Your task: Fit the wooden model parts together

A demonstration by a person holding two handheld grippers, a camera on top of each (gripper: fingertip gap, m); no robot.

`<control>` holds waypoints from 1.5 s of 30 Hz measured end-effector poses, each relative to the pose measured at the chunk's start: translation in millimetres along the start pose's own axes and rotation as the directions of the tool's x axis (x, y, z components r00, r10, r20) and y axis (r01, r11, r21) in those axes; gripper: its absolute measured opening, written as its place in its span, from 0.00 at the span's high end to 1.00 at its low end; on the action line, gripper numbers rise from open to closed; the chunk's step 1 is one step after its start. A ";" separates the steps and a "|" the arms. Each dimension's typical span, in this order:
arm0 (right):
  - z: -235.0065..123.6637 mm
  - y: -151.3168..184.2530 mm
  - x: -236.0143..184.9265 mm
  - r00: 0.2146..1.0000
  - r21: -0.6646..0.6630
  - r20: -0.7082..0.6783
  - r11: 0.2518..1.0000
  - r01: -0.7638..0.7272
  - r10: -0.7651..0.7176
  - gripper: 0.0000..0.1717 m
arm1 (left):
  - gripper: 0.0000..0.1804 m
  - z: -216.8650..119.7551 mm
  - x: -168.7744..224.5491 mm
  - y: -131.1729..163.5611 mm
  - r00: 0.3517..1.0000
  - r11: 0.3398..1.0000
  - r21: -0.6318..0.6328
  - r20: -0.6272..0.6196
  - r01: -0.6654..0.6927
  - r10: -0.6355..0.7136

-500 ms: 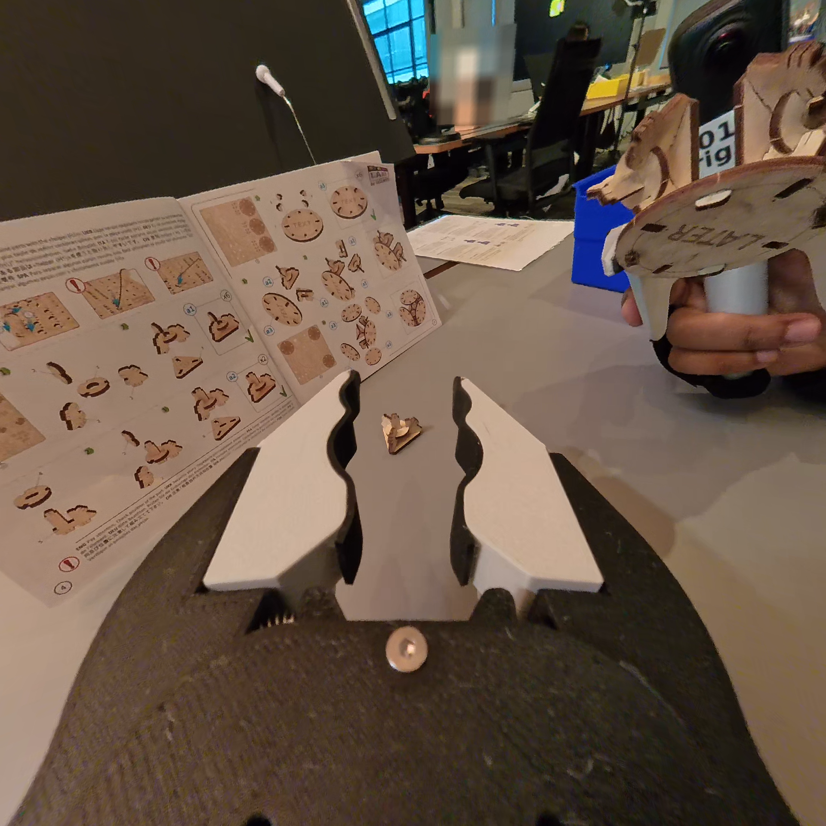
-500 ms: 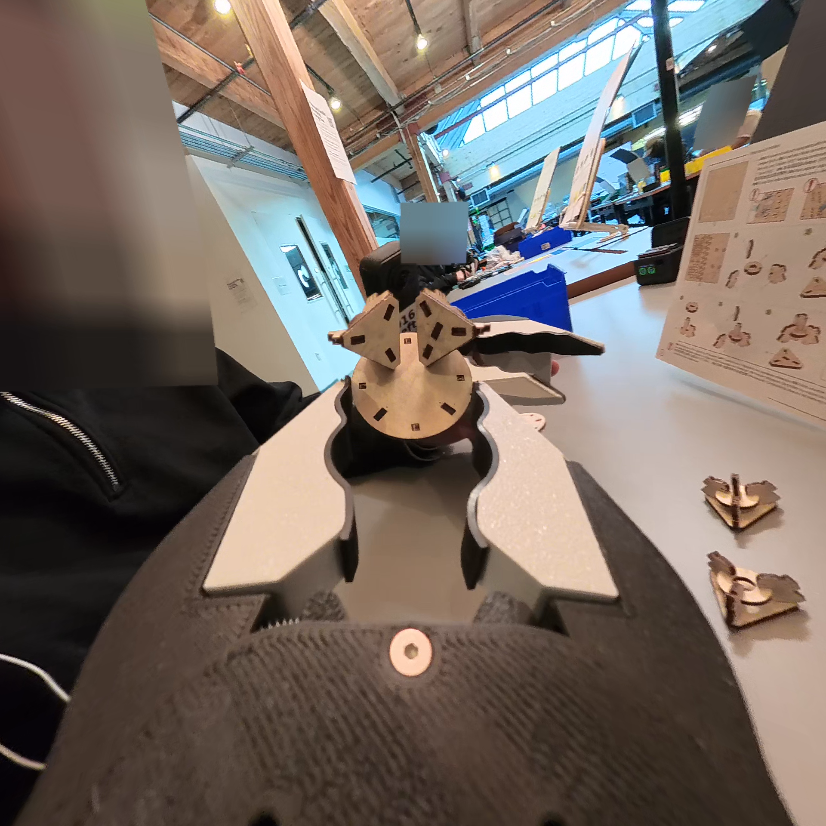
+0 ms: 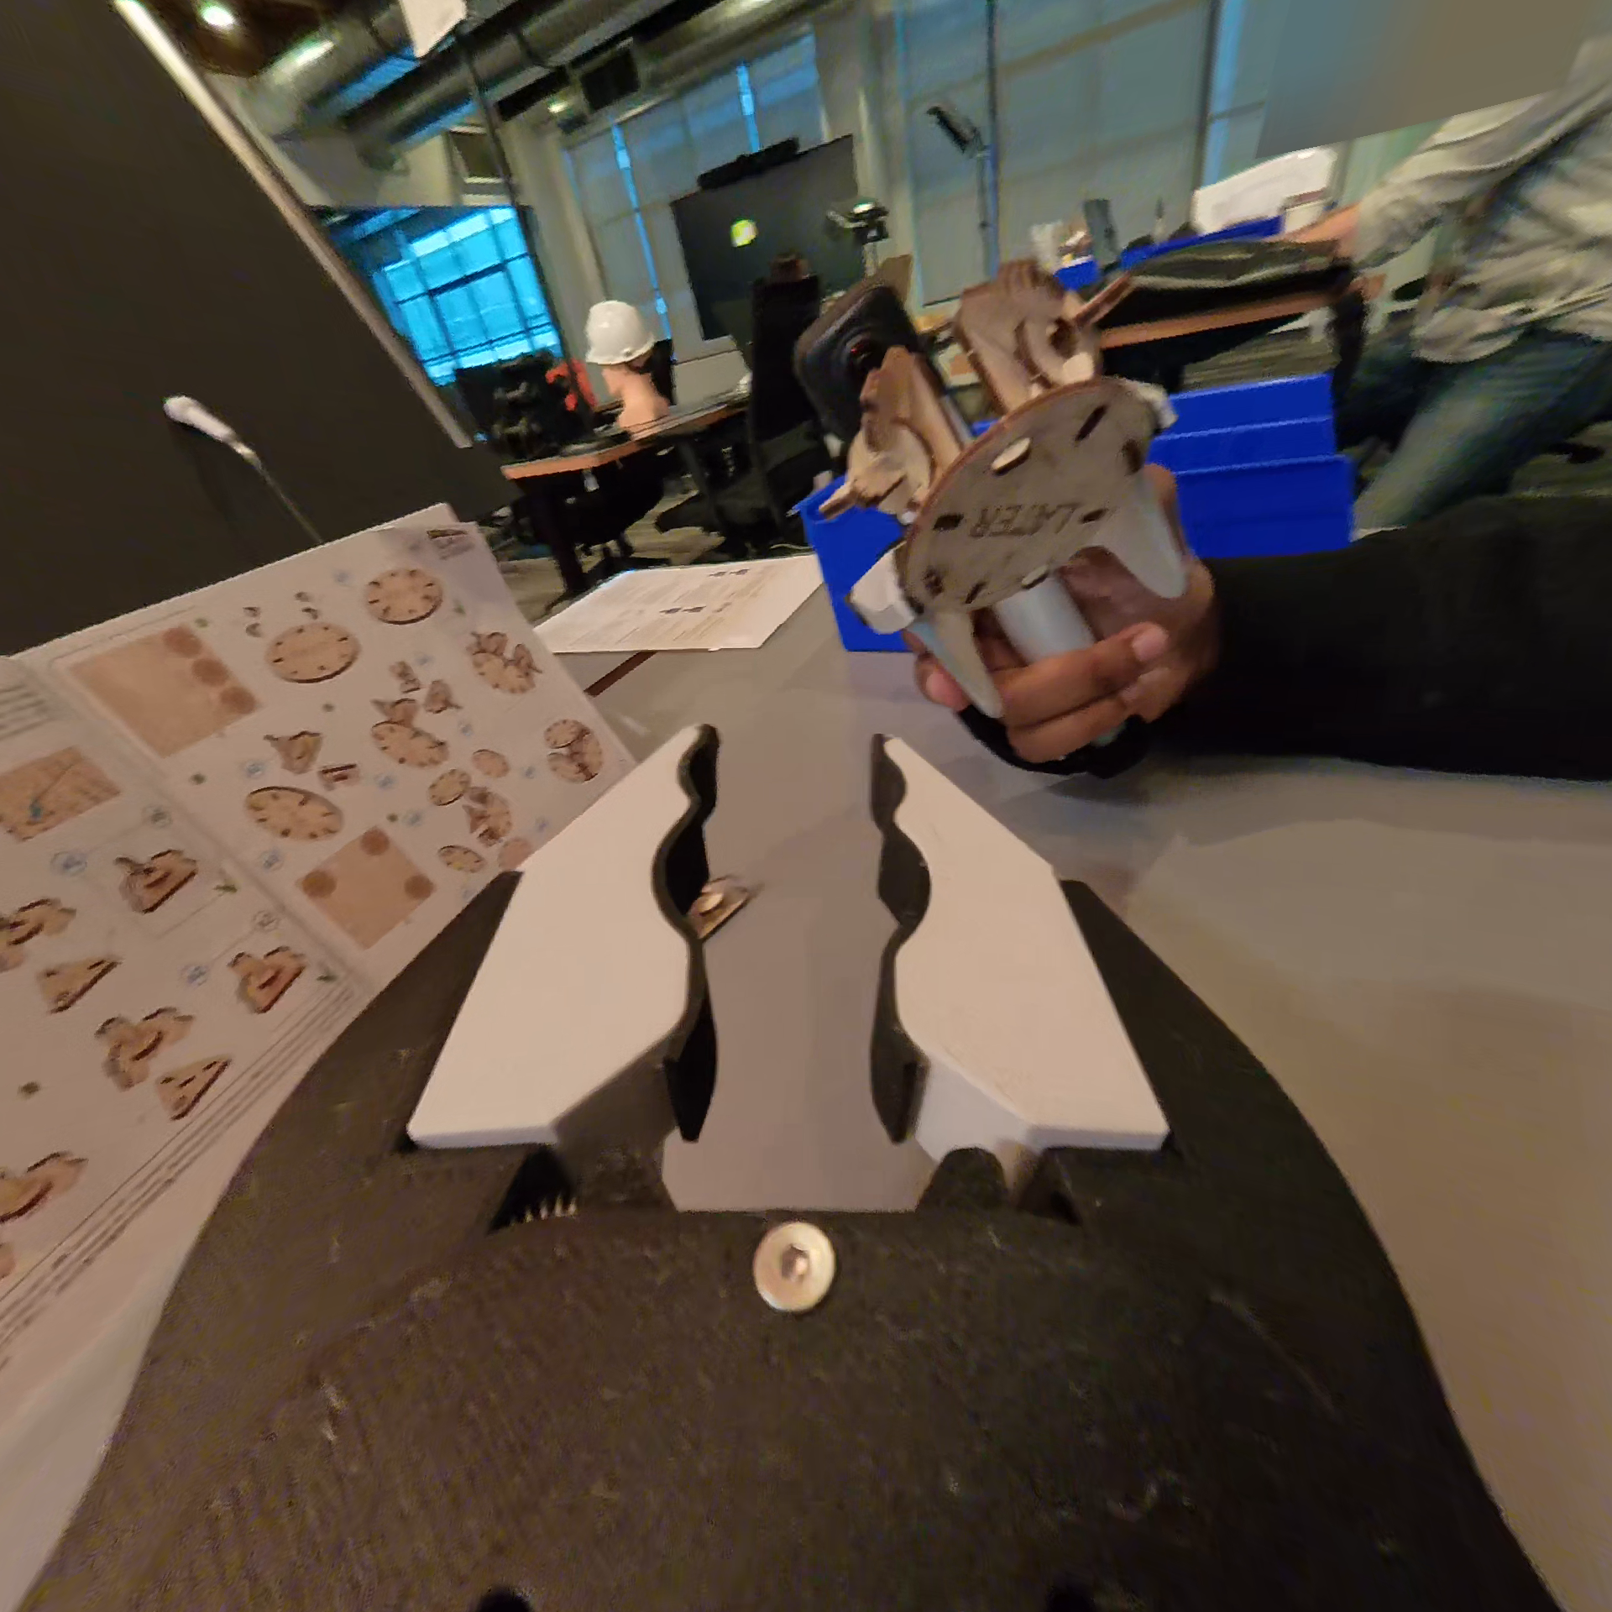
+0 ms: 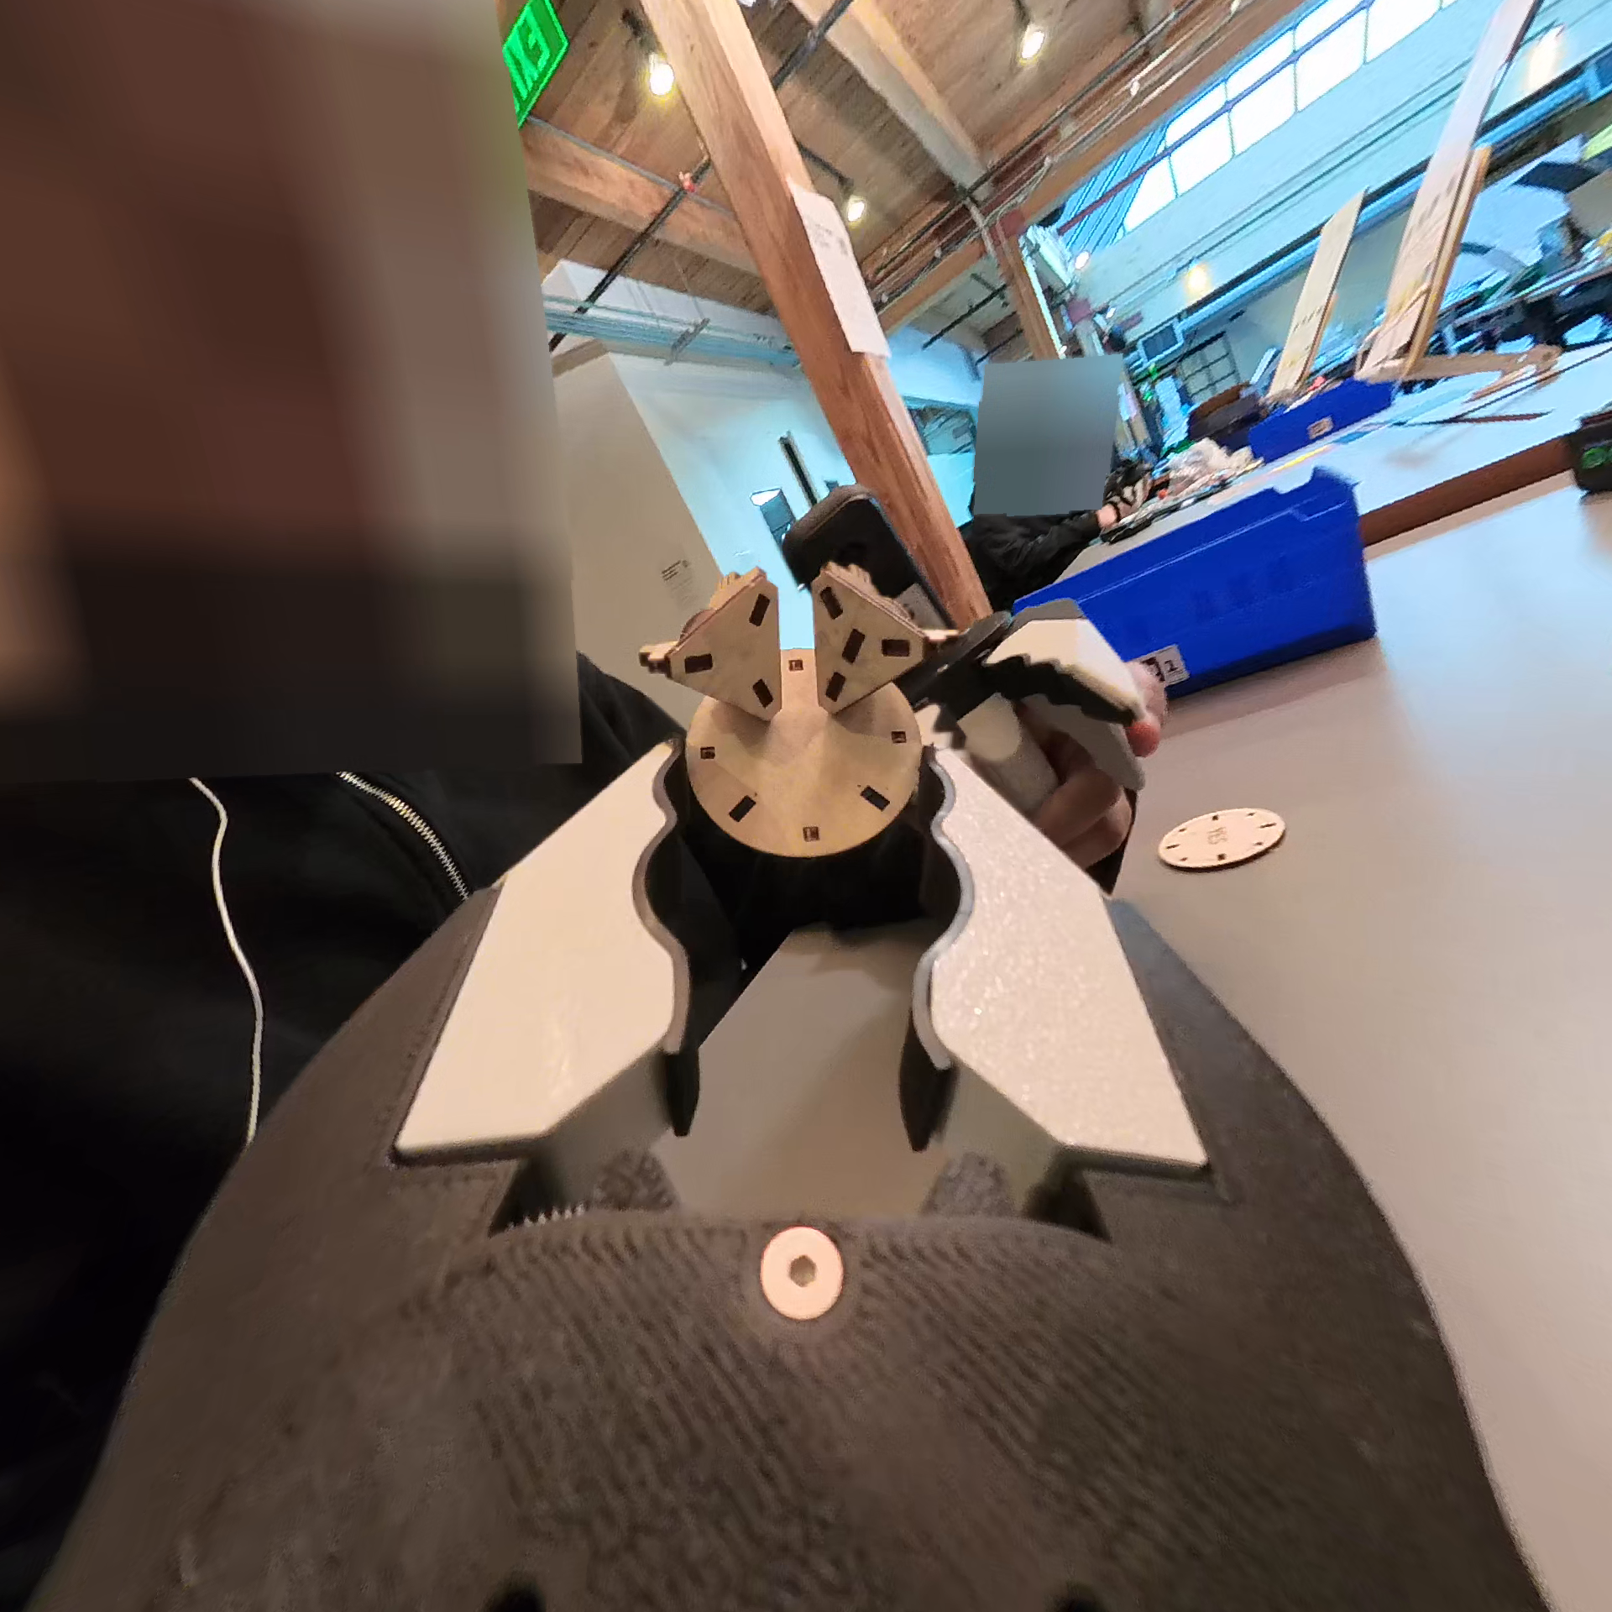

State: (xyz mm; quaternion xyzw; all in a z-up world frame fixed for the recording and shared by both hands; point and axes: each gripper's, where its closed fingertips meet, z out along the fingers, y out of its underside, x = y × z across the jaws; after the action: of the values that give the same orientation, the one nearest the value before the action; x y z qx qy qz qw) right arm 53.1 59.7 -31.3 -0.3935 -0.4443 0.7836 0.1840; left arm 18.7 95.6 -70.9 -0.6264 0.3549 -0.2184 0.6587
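**A:** What are the left gripper's (image 3: 789,750) fingers doing?

**B:** They are standing apart, gripping nothing. A small wooden piece (image 3: 717,907) is lying on the bench (image 3: 1308,959) right against the left finger's inner edge, half hidden under it. The other finger is standing well clear of it.

**A:** And the right gripper (image 4: 802,768)?

**B:** Its fingers are clamping a wooden disc (image 4: 802,785) by the rim, one pad on each side, and holding it up off the bench. Two wedges (image 4: 741,645) are standing slotted into the disc's far face. The hold is looking square to me, since the pads are sitting across the disc's widest part (a judgement, not something I can measure).

**A:** What is lying around them?

**B:** A booklet (image 3: 262,829) is sloping up just left of the left gripper, its edge close to that finger. The bench to the right is lying bare as far as the hand (image 3: 1073,689) gripping the other tool. A second disc (image 4: 1221,839) is lying flat near the right gripper. Farther back, a paper sheet (image 3: 689,602) and a blue bin (image 4: 1221,593) are closing off the bench's far side.
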 end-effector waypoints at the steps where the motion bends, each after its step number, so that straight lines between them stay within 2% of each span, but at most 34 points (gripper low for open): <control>1: 0.8 1.4 -0.4 1.000 -0.007 0.004 1.000 -0.003 0.003 0.70 | 0.74 -0.2 7.6 -2.7 0.998 1.000 0.019 -0.053 0.023 -0.022; 3: 2.1 3.7 -2.5 0.999 -0.019 0.024 1.000 -0.022 0.022 0.70 | 0.60 -1.2 21.7 -11.0 0.981 0.992 0.046 -0.164 0.117 -0.108; 5: 3.1 7.2 -5.0 0.998 -0.037 0.049 0.998 -0.048 0.050 0.70 | 0.52 -4.0 30.3 -21.1 0.961 0.982 0.070 -0.231 0.173 -0.152; 9: 6.0 19.8 -11.5 0.986 -0.108 0.104 0.987 -0.117 0.128 0.70 | 0.53 -7.7 41.6 -31.8 0.965 0.989 0.096 -0.248 0.112 -0.085; 13: 8.2 29.5 -18.1 0.967 -0.162 0.154 0.971 -0.176 0.201 0.70 | 0.63 -7.2 55.0 -32.2 0.966 0.995 0.089 -0.258 0.036 -0.012; 21: 14.3 40.1 -19.1 0.953 -0.211 0.169 0.953 -0.216 0.253 0.70 | 0.72 -10.1 60.6 -35.9 0.961 0.994 0.110 -0.276 0.022 0.009; 37: 23.0 47.5 -18.4 0.959 -0.233 0.159 0.953 -0.195 0.235 0.70 | 0.72 -8.3 68.3 -33.6 0.959 0.995 0.097 -0.282 -0.001 0.028; 45: 24.1 46.1 -13.6 0.969 -0.217 0.138 0.961 -0.174 0.206 0.70 | 0.62 -6.0 56.9 -32.2 0.971 0.995 0.089 -0.239 0.050 -0.027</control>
State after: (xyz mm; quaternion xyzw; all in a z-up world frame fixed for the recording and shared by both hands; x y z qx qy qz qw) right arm 45.7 12.9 -56.8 -0.3875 -0.4951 0.7770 0.0306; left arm 56.4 46.1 -50.2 -0.5706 0.4083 -0.3211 0.6361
